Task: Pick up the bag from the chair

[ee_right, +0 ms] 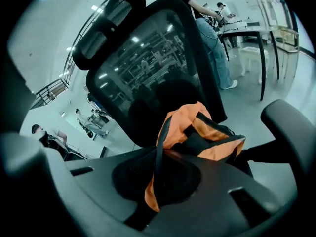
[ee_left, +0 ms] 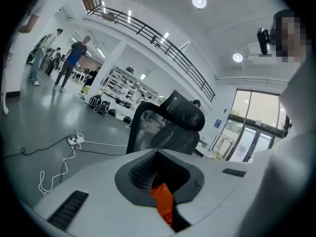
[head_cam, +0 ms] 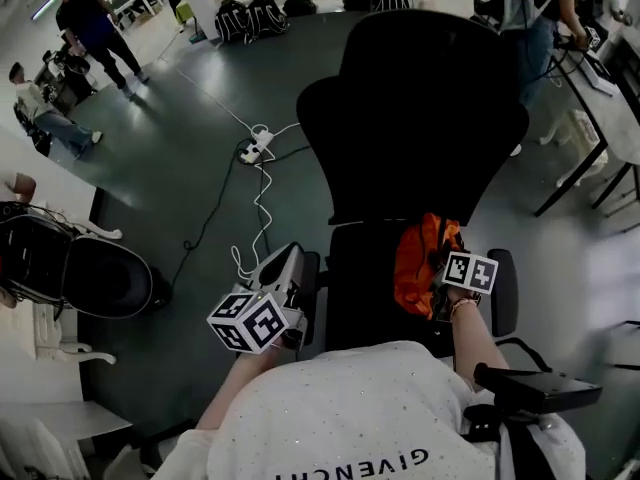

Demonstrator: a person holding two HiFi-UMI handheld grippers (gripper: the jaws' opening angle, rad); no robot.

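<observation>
An orange bag [head_cam: 418,263] with black straps sits at the right side of the black office chair's [head_cam: 415,118] seat, against the backrest. My right gripper [head_cam: 443,273] is shut on the bag's [ee_right: 207,132] orange fabric and black strap, which run into the seam of its black jaws [ee_right: 158,181]. My left gripper [head_cam: 285,268] hovers left of the chair beside the left armrest, away from the bag. Its white jaws [ee_left: 160,181] are shut; a small orange bit [ee_left: 164,204] shows in the seam, and I cannot tell what it is.
A white power strip and cables [head_cam: 255,148] lie on the floor left of the chair. Another black chair [head_cam: 100,278] stands at the left. A desk [head_cam: 620,98] with a person stands at the right. Backpacks [head_cam: 250,16] and people are at the back.
</observation>
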